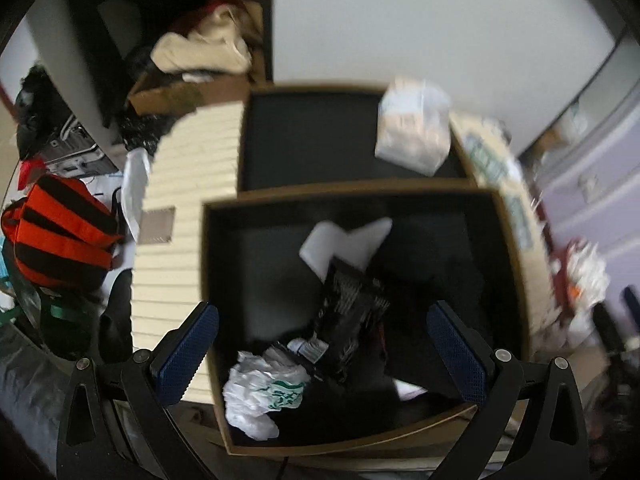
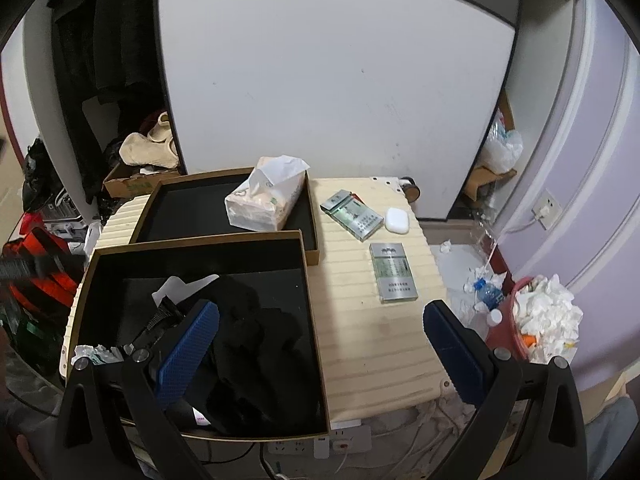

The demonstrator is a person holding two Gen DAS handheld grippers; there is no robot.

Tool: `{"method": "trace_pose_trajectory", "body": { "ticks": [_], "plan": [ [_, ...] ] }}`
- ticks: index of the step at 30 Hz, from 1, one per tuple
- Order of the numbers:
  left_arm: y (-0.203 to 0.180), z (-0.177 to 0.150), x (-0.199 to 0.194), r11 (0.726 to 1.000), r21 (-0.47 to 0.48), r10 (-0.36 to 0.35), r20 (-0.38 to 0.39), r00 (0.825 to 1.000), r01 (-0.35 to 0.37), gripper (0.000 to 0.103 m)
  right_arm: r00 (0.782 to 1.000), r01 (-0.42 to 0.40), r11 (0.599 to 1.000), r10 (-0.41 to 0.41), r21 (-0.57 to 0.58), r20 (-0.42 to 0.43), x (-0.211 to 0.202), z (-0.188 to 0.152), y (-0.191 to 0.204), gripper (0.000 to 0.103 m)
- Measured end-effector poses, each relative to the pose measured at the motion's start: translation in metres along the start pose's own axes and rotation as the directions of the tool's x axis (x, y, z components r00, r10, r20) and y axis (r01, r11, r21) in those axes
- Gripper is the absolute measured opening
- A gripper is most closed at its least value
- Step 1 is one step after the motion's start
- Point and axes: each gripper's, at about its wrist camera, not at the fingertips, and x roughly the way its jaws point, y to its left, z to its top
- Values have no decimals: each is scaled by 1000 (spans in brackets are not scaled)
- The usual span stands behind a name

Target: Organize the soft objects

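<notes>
Two shallow black boxes with brown rims lie on a cream ribbed suitcase (image 2: 372, 336). The near box (image 2: 316, 344) holds dark cloth (image 2: 256, 344), a black patterned item (image 1: 352, 312), a white paper (image 1: 344, 240) and a crumpled white plastic bag (image 1: 260, 392). The far box (image 2: 312, 216) holds a soft tissue pack (image 2: 264, 200), also visible as tissue pack (image 1: 412, 128). My left gripper (image 1: 324, 356) hangs open above the near box. My right gripper (image 2: 320, 352) is open too, over that box's right rim, nothing between its fingers.
Two cigarette cartons (image 2: 394, 272) and a white earbud case (image 2: 397, 220) lie on the suitcase to the right. A red bin of used tissues (image 2: 540, 320) stands on the floor right. An orange-black striped bag (image 1: 60, 232) and piled clothes (image 1: 204, 48) are left. A power strip (image 2: 320, 446) sits below.
</notes>
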Motion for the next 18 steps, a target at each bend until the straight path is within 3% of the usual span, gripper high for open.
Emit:
{"method": "trace_pose_trajectory", "body": {
  "ticks": [5,10,12,16,18],
  "plan": [
    [-7,-8,37,998,44,48,-104,993,-44,103,1000,-8,1000,8,18,-10,1,0,-3,102],
    [-7,-5,47,994,91,73,-97,993,-64,103,1000,-25,999,25,32,-13,1,0,-3,102],
    [-10,1,47,992,109,69,-102,992,-58,103,999,-31,999,32,31,-14,1,0,-3,102],
    [-17,19,49,991,130,-24,-163,986,45,103,999,-37,999,37,29,-13,2,0,-4,102],
    [-20,24,51,986,162,-5,-163,987,32,103,999,-39,999,39,30,-11,2,0,-5,102]
  ]
}}
